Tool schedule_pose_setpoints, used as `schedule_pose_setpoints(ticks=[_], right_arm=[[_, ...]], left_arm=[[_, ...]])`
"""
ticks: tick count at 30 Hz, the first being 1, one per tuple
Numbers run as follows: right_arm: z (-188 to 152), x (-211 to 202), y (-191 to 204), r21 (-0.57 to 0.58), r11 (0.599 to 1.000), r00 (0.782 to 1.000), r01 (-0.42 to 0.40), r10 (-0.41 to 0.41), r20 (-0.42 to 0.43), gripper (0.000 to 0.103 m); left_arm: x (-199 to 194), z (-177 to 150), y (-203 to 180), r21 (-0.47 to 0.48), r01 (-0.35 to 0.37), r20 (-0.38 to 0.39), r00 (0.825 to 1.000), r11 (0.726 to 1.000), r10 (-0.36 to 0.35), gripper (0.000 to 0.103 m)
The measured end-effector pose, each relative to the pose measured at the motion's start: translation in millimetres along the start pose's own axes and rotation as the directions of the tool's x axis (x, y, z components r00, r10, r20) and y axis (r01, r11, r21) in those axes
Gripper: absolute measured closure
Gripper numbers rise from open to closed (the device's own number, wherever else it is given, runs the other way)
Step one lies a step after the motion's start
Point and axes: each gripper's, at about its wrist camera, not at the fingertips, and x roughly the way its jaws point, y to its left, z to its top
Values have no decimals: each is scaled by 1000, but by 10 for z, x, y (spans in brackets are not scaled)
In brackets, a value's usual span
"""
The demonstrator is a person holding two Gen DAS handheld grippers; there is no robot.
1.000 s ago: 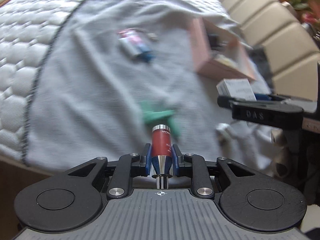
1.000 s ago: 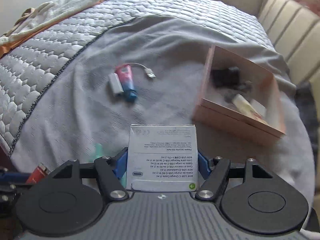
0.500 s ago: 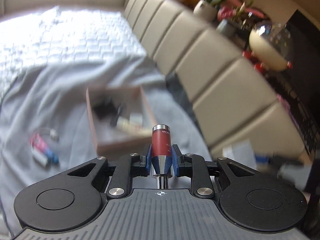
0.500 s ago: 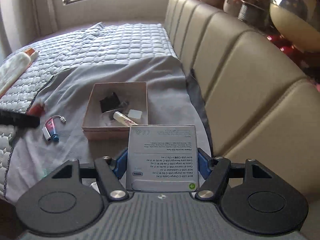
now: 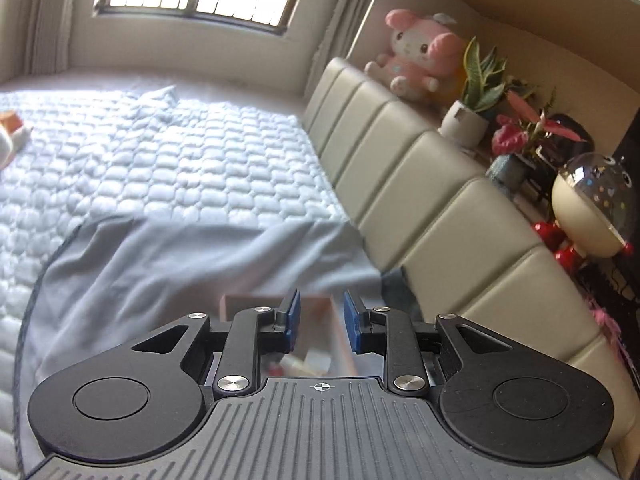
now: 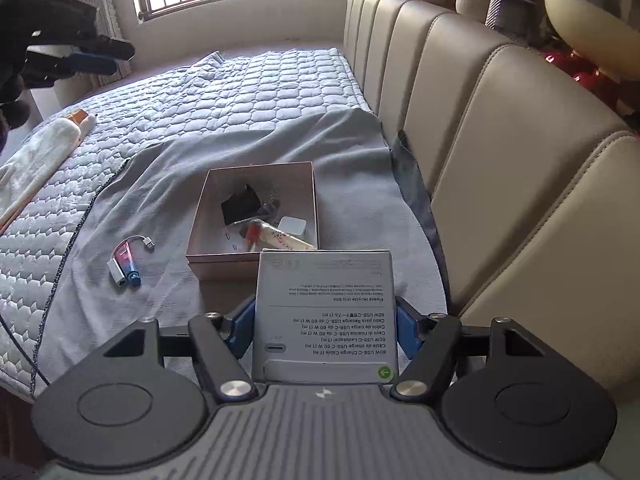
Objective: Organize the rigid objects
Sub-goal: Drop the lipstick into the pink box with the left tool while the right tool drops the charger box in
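Right wrist: cardboard box point(image 6: 200, 236) holds black item point(image 6: 240, 206), tube point(image 6: 280, 238), white block point(image 6: 292, 226).

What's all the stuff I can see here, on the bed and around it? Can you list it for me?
Open box: one, pinkish-brown cardboard, on the grey blanket.
Things in the box: a black item, a white square block, a pale printed tube, a blurred red item.
Adapters: a small cluster, white, pink and blue, with a short cable, on the blanket left of the box.
Grey blanket: one, over the quilted bed.
Headboard: beige, padded.
Shelf: pink plush toy, potted plants, round cream toy.
White cable carton: one, clamped in the right gripper.
Left gripper: blue pads apart, nothing between them.
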Motion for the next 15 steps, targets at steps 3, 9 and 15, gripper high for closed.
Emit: schedule_pose_setpoints(ticks=[3,9,15], right_arm=[[127,102,70,-21,1000,1000,-20,20,-6,34],[748,296,457,-122,990,993,-76,86,79,34],[1403,378,828,-169,985,968,-46,86,237,28]], left_arm=[[-150,-360,228,-14,-40,-72,997,999,39,77],[-397,-1087,759,-177,-110,-214,974,978,71,77],[-660,-1243,1111,-200,-245,-239,951,949,196,77]])
